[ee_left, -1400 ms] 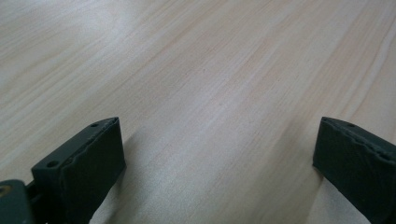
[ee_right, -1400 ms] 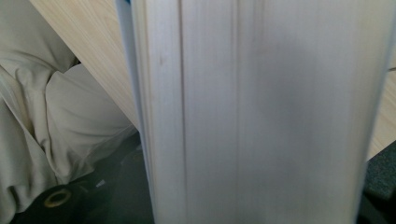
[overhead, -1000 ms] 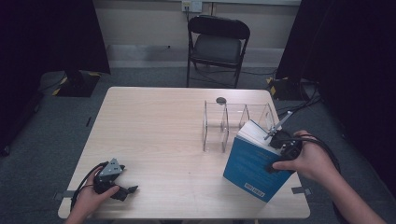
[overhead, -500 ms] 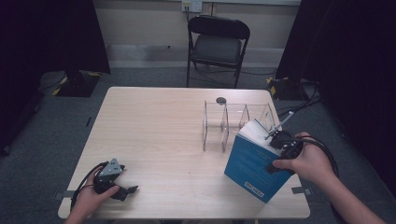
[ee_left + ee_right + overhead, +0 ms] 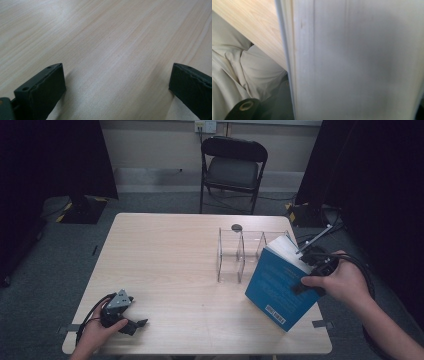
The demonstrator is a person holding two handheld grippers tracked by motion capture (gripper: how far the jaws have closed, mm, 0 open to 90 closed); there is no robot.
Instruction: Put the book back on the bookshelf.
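Note:
A blue book (image 5: 280, 287) with white page edges hangs tilted over the table's right front, one corner low near the edge. My right gripper (image 5: 303, 275) is shut on its upper right side, one black jaw lying across the cover. Its jaws have just been closing with the book between them. In the right gripper view the book's pages (image 5: 362, 62) stand very close. My left gripper (image 5: 137, 324) rests on the table at the front left, held by a hand. Its jaws stand wide apart over bare wood (image 5: 117, 82) with nothing between them.
A clear acrylic rack (image 5: 240, 252) with upright dividers stands just left of and behind the book. A small dark disc (image 5: 236, 227) lies behind the rack. A black folding chair (image 5: 234, 162) stands beyond the light wooden table (image 5: 165, 255). Pale cloth (image 5: 237, 72) shows below the table edge.
My right hand has risen a little with the blue book, lifting it slightly towards the rack. The left gripper has stayed where it was.

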